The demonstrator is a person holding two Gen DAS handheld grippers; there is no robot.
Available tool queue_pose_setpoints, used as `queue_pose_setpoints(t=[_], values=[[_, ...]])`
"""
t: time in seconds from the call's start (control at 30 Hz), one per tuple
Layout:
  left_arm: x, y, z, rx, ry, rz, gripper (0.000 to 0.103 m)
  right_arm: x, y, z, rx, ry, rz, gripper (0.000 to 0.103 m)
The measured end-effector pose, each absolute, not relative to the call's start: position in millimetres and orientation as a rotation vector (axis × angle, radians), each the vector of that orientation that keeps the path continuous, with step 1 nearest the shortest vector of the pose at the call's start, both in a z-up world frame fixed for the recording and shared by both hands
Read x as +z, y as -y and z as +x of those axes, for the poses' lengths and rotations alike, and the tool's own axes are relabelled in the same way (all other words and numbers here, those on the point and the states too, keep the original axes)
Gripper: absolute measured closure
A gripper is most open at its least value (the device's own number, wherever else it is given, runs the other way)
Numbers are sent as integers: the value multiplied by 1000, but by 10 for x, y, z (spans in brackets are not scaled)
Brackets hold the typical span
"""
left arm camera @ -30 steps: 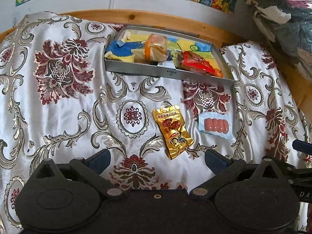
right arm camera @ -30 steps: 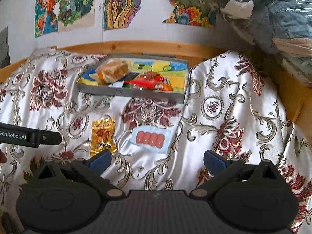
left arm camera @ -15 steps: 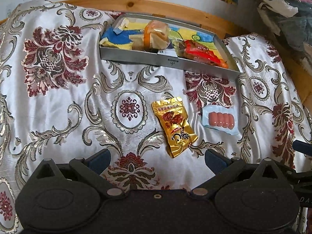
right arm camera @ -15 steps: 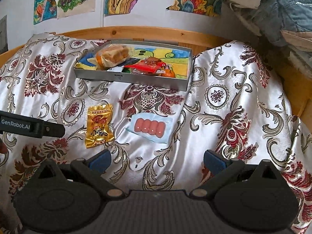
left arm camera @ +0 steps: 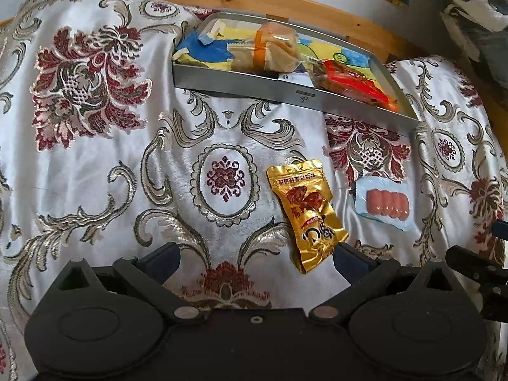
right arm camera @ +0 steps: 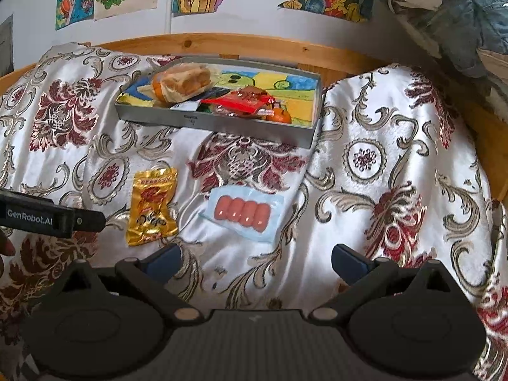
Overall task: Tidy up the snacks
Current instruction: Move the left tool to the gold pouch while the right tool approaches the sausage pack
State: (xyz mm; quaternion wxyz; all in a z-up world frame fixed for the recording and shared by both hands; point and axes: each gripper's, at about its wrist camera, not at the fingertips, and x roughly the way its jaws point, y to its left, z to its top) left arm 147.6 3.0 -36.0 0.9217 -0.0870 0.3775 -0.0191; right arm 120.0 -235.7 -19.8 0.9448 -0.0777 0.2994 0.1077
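Both grippers are spread wide and hold nothing: my left gripper (left arm camera: 255, 255) hangs low over the patterned satin cloth (left arm camera: 95, 165), its right finger just beside the bottom corner of the gold snack pouch (left arm camera: 304, 212), which lies flat at centre right of the left view. My right gripper (right arm camera: 255, 258) sits at the bottom of its own frame, with the pack of small sausages (right arm camera: 243, 211) just above and left of its centre. Both packets lie on the cloth well short of the grey metal tray (left arm camera: 285, 92) in the upper middle, which already holds a wrapped bun (left arm camera: 276, 50) and a red packet (left arm camera: 349, 79). I judge the pouch to be the next pick. My worry is the cloth: it is slick and rumpled, so a finger coming down off-centre could push the pouch sideways or pinch a fold of fabric with it, tugging the sausages or the tray. The glossy foil may also slip from a shallow edge grip.
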Motion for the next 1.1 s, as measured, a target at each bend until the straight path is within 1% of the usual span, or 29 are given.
queue_pose_setpoints(t=[0.17, 0.57, 0.83, 1.1], values=[[-387, 13, 1613, -72, -781, -210, 1, -225, 2381, 1309, 238, -573, -190, 0], [-576, 245, 1971, -151, -813, -234, 1, -455, 2230, 1631, 307, -566, -411, 0], [-688, 235, 2092, -130, -827, -242, 1, -632, 2074, 1981, 502, -554, -583, 0], [-714, 260, 2118, -120, -822, -227, 1, -708, 2061, 2393, 642, -623, -567, 1]])
